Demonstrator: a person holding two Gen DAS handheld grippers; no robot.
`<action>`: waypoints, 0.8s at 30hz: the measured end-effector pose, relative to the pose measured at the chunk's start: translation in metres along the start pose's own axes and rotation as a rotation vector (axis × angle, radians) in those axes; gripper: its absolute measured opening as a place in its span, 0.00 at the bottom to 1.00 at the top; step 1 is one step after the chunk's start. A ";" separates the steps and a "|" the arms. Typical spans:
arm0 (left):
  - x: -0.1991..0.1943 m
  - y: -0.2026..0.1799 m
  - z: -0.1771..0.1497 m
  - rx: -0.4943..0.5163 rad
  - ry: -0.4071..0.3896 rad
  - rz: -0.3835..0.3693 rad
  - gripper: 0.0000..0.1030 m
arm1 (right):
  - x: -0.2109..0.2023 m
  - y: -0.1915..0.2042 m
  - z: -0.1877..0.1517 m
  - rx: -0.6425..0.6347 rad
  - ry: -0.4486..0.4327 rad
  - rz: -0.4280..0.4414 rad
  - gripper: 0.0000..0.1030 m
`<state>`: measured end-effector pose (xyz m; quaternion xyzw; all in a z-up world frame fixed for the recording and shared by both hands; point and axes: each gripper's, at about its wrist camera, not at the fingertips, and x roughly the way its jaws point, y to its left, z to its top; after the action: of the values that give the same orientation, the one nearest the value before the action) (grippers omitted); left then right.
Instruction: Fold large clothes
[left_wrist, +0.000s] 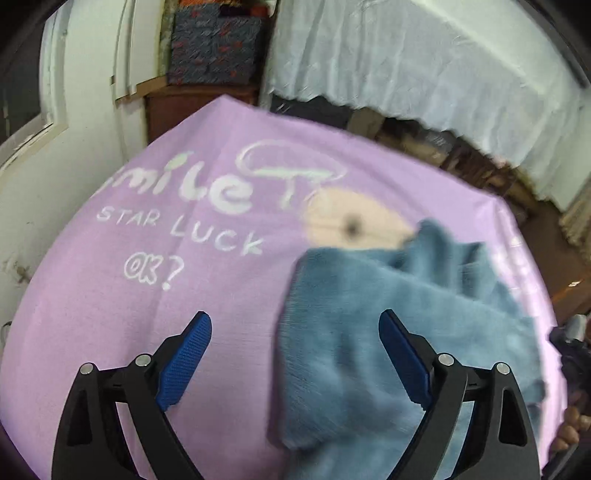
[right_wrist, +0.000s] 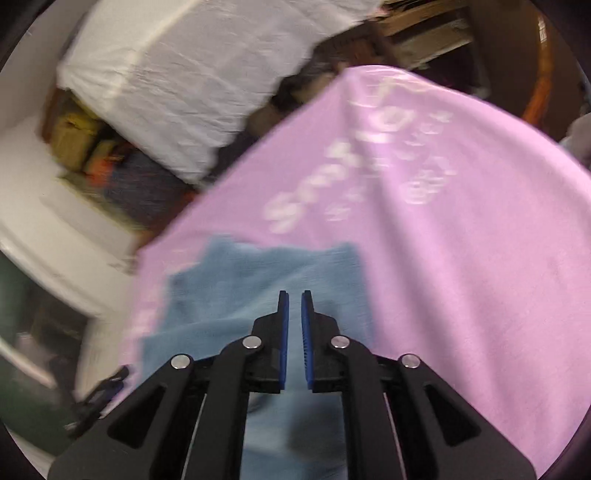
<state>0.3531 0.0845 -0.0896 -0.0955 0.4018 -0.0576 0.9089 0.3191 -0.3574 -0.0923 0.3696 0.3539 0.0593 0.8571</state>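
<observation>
Two grippers are poised over the blue garment (left_wrist: 388, 332): left gripper (left_wrist: 295, 325) spread, right gripper (right_wrist: 294, 299) nearly pressed together, seemingly empty, so regrasping an edge is needed.

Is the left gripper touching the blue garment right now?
Cannot tell. In the left wrist view the left gripper stands wide open with the blue garment passing between its fingers, but blur hides whether either pad meets the fabric.

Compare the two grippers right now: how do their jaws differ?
The left gripper stands wide open, with only the edge of the blue garment beneath it. The right gripper is nearly shut, a thin gap left, over the same garment. Both hover above the pink cloth and share blue pads.
</observation>
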 end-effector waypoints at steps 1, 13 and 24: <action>-0.005 -0.007 -0.003 0.018 -0.006 -0.025 0.89 | -0.002 0.009 -0.005 -0.017 0.015 0.059 0.08; 0.026 -0.065 -0.050 0.272 0.119 0.004 0.97 | 0.033 0.032 -0.063 -0.103 0.288 0.069 0.06; -0.005 -0.052 -0.058 0.225 0.079 -0.020 0.96 | -0.003 -0.014 -0.073 0.053 0.216 0.090 0.03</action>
<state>0.3054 0.0269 -0.1131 0.0057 0.4274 -0.1151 0.8967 0.2667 -0.3256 -0.1348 0.3990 0.4290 0.1276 0.8003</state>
